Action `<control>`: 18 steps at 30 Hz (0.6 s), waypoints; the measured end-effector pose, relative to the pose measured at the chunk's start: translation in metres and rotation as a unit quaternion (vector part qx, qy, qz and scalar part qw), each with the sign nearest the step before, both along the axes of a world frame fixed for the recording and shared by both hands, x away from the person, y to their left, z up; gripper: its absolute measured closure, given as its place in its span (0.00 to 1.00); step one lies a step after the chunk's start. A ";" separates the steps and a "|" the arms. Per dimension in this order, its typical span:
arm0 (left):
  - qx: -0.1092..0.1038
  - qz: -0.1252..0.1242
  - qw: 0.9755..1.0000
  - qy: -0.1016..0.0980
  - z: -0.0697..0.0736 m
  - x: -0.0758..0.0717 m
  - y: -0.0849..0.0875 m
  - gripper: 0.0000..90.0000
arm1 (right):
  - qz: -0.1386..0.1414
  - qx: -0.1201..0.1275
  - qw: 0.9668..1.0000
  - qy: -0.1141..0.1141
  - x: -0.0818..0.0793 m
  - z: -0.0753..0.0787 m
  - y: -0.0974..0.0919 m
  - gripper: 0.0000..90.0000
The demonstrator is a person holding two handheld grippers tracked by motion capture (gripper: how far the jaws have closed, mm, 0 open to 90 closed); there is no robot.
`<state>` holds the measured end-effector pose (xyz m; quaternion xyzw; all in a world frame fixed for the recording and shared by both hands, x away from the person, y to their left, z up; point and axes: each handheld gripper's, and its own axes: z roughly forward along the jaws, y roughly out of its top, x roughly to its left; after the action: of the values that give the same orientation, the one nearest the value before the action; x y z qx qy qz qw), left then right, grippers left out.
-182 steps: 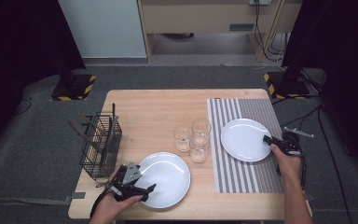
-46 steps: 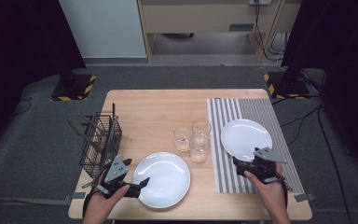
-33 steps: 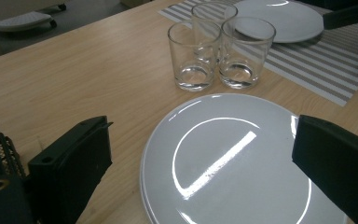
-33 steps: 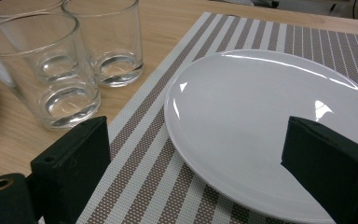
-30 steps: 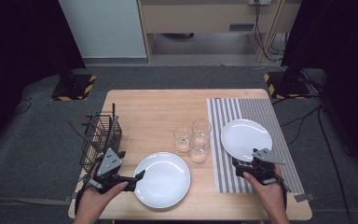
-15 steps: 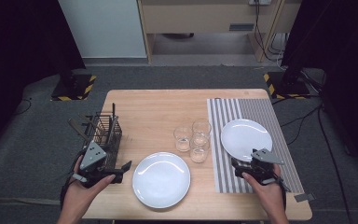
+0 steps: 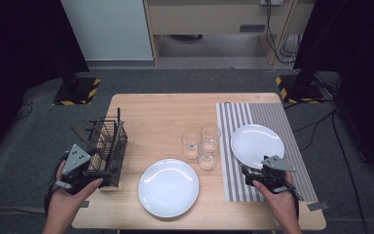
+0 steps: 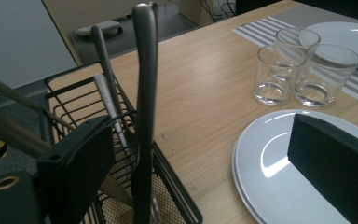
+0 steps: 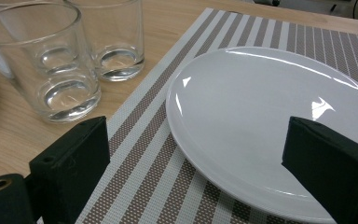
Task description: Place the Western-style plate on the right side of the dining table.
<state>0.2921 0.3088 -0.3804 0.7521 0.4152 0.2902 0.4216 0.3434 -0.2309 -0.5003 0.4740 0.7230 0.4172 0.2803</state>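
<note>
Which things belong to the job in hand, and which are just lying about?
In hand: left gripper, open around a utensil handle in the wire basket; right gripper, open by the far plate.
Idle: three glasses; near plate; striped mat.

Can't make out which utensils are in the wire basket (image 7: pixel 108 146); from above they're tiny, and the left claw (image 7: pixel 102 176) hides its near end.

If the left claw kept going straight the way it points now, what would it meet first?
Most likely the upright cutlery handle in the wire basket, which stands between the open jaws of the left claw, nearer the left jaw. Depth is hard to judge; the basket's rim may come first.
</note>
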 end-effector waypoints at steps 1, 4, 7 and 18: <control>0.000 0.003 1.000 -0.001 0.000 0.000 0.002 0.08 | 0.001 -0.001 1.000 0.001 0.000 0.000 0.000 0.08; -0.005 0.011 1.000 0.000 0.000 0.001 0.009 0.09 | -0.001 -0.001 1.000 -0.001 0.000 -0.001 -0.001 0.08; -0.010 0.026 1.000 -0.003 -0.001 0.003 0.018 0.10 | -0.002 -0.001 1.000 -0.002 0.000 0.000 -0.001 0.08; -0.022 0.076 0.997 -0.012 0.001 0.008 0.045 0.18 | -0.001 -0.004 1.000 0.000 0.001 -0.001 -0.001 0.08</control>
<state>0.3006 0.3537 -0.3796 0.7055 0.4723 0.3212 0.4196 0.3439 -0.2319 -0.5017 0.4734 0.7244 0.4138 0.2827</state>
